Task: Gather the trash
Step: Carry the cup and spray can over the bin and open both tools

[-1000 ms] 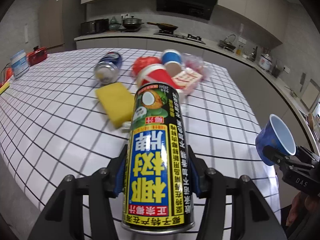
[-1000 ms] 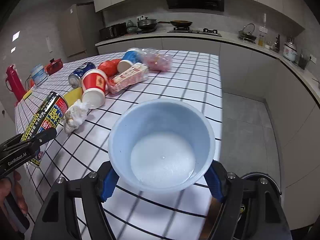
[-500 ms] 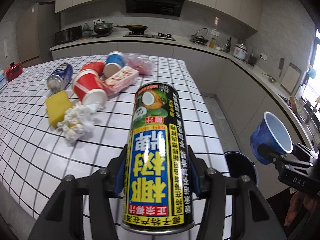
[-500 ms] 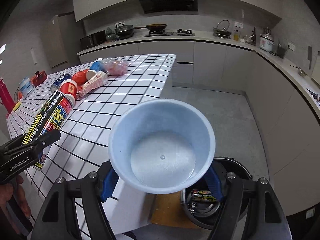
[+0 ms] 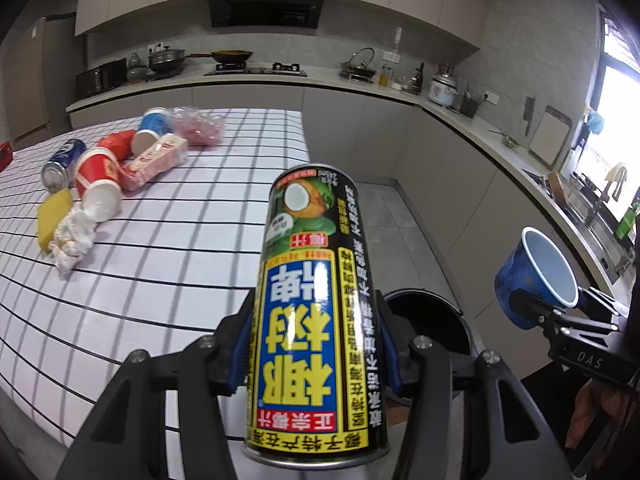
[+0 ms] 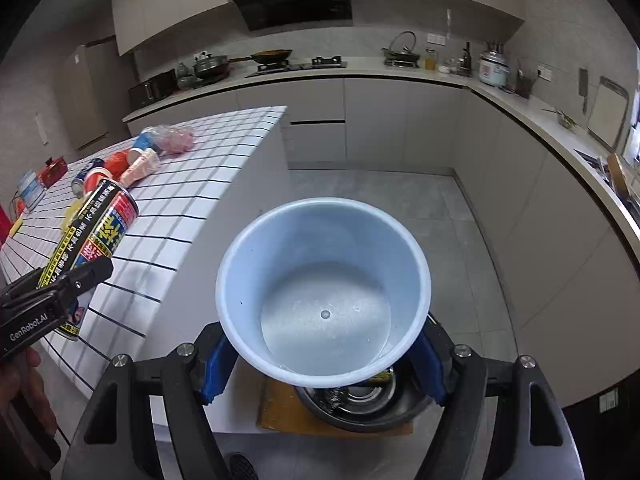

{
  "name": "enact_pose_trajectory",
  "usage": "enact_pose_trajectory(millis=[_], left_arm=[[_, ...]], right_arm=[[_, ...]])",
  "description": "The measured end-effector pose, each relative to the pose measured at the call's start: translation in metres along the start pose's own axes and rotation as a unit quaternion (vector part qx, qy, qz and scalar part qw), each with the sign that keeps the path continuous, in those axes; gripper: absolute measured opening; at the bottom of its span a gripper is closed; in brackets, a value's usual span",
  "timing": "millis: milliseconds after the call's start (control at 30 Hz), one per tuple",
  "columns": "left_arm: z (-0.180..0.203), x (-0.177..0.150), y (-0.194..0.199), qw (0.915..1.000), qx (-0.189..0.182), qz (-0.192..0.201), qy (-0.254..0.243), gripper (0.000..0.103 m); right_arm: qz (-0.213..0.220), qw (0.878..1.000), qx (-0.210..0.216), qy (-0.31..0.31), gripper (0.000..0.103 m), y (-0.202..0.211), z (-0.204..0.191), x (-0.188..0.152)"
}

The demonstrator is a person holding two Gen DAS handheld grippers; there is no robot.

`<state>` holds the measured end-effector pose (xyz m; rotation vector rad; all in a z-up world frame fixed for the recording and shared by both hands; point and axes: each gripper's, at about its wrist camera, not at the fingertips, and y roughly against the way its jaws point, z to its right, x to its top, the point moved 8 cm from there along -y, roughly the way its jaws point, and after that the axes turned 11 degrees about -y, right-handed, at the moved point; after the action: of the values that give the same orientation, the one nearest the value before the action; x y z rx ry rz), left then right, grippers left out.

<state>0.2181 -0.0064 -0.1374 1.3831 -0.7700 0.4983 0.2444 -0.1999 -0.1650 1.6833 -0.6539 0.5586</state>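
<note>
My left gripper [image 5: 312, 344] is shut on a tall black and yellow drink can [image 5: 316, 304], held upright over the table's right edge. My right gripper [image 6: 324, 356] is shut on a blue paper cup [image 6: 324, 292], mouth toward the camera, above the dark round trash bin [image 6: 360, 404] on the floor. The left wrist view shows the bin [image 5: 428, 320] just behind the can, and the cup [image 5: 536, 276] in the right gripper [image 5: 540, 300] at the right. In the right wrist view the can [image 6: 92, 240] sits in the left gripper [image 6: 86, 276] at the left.
On the white checked table [image 5: 180, 248] lie a red cup [image 5: 98, 188], a blue can [image 5: 62, 164], a blue-white cup [image 5: 152, 128], a pink packet [image 5: 156, 160], a plastic bag [image 5: 200, 128], a yellow sponge [image 5: 52, 216] and crumpled tissue [image 5: 74, 240]. Kitchen counters line the back and right.
Both grippers have swung to the right, off the table toward the floor bin, each keeping its load. The table's litter has slid to the left of both views.
</note>
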Motion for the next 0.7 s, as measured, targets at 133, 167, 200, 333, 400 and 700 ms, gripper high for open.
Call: enact_pose_trajectory(millis=[133,167,200,333,400,700], left_arm=[[0.034,-0.002,-0.01,0.9998,-0.017,-0.005,-0.01,0.053],[0.044,-0.004,-0.015,0.9997,-0.021,-0.007,-0.013,0.053],[0.051,-0.006,-0.018,0.9995,-0.025,-0.01,-0.015,0.053],[0.079,-0.013,-0.034,0.999,-0.035,-0.02,-0.017,0.053],[0.092,-0.016,-0.042,0.9989,-0.036,-0.025,-0.018,0.053],[0.134,-0.032,-0.074,0.9982,-0.038,-0.044,-0.018,0.053]], right_arm=[[-0.01,1.0,-0.009,-0.009,0.076,0.0,0.033,-0.01],[-0.013,1.0,-0.01,-0.01,0.076,-0.002,0.039,-0.013],[-0.016,1.0,-0.011,-0.01,0.076,-0.004,0.046,-0.016],[-0.029,1.0,-0.008,-0.008,0.076,-0.018,0.068,-0.033],[-0.032,0.999,-0.007,-0.004,0.076,-0.026,0.078,-0.042],[-0.055,0.998,0.011,0.009,0.076,-0.065,0.117,-0.067]])
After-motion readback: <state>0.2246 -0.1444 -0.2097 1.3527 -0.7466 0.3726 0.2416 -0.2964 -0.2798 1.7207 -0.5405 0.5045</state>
